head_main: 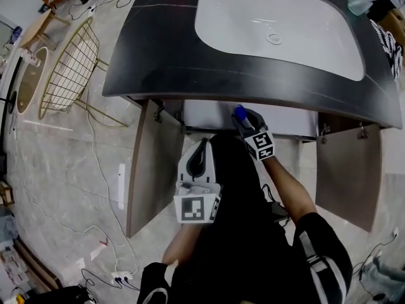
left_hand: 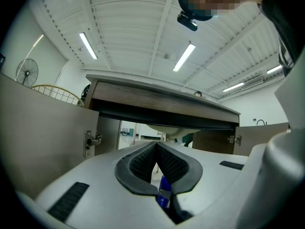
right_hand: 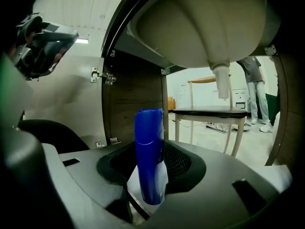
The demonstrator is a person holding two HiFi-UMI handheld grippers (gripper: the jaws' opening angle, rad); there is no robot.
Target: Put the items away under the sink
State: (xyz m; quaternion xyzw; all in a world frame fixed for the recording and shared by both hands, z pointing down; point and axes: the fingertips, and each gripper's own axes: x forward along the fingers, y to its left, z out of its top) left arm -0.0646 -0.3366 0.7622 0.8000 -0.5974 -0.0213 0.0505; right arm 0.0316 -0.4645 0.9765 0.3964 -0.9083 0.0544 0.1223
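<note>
A blue bottle (head_main: 239,112) stands upright in my right gripper (head_main: 245,119), which is shut on it just under the front edge of the dark counter (head_main: 164,56), at the open cabinet below the sink. In the right gripper view the blue bottle (right_hand: 149,147) rises between the pads, with the cabinet's side wall (right_hand: 133,99) behind it. My left gripper (head_main: 203,147) hangs lower and nearer me, pointing at the cabinet, its tips touching. In the left gripper view the left gripper (left_hand: 156,145) is shut, and a sliver of something blue (left_hand: 163,194) shows in the gap behind the tips.
Both cabinet doors stand open, the left door (head_main: 144,170) and the right door (head_main: 348,170). The basin's underside and drain pipe (right_hand: 221,80) hang over the cabinet space. A wire chair (head_main: 69,68) and cables (head_main: 95,170) are on the floor at left. A table (right_hand: 209,111) shows beyond.
</note>
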